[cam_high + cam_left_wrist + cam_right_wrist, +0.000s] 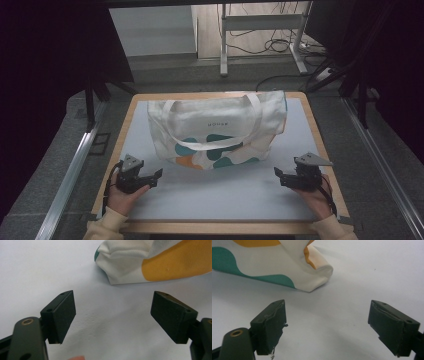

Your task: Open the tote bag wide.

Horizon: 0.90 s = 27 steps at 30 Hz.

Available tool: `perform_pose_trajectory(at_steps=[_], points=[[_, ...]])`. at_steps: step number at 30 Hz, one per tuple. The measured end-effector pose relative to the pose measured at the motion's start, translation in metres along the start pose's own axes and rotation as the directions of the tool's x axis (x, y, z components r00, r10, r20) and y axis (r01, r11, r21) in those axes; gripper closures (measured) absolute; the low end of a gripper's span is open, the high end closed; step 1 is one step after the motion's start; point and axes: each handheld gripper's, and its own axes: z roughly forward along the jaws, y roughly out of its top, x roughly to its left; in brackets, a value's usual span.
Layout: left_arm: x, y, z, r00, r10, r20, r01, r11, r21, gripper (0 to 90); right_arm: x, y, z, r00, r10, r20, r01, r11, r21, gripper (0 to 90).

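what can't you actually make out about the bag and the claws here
- Tote bag contents: high view, its own cloth covers the inside.
- Small print on the bag: high view, too small to read.
- Most of the bag: left gripper view shows one corner, cut off by the top edge; likewise in the right gripper view.
- Left claw and right claw pads: small and dark in the high view.

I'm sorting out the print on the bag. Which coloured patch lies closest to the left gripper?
The orange patch at the tote bag's near-left bottom corner; the teal patches lie farther right or higher. It shows beyond the open left gripper in its own view.
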Motion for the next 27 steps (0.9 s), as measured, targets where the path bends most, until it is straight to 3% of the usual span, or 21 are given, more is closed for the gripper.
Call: perform_pose_trajectory(at_steps=[5, 11, 19, 27], points=[[0.0037, -0.002, -0.0044, 0.9989, -0.028, 0.037, 0.028, 0.9996, 0.01, 20.3, -0.0016, -0.0002, 0.0014, 1.0, 0.001, 0.005, -0.001, 1.0, 0.002, 19.5], [0.0014, -0.0036, -0.0063, 0.9977, 0.002, 0.068, -0.002, 0.9999, 0.014, 20.5, -0.0008, -0.0006, -0.0026, 1.0, -0.003, 0.005, 0.003, 1.0, -0.005, 20.4], [0.005, -0.0009, -0.0071, 0.9973, -0.006, 0.073, 0.006, 1.0, 0.005, 24.4, -0.0039, -0.0019, 0.0006, 0.9999, 0.005, -0.009, -0.005, 1.0, 0.01, 20.5], [0.0068, 0.0003, -0.0082, 0.9968, -0.007, 0.079, 0.009, 0.9997, -0.022, 24.9, -0.0047, -0.0006, -0.0057, 0.9996, 0.025, -0.012, -0.025, 1.0, -0.014, 20.9]])
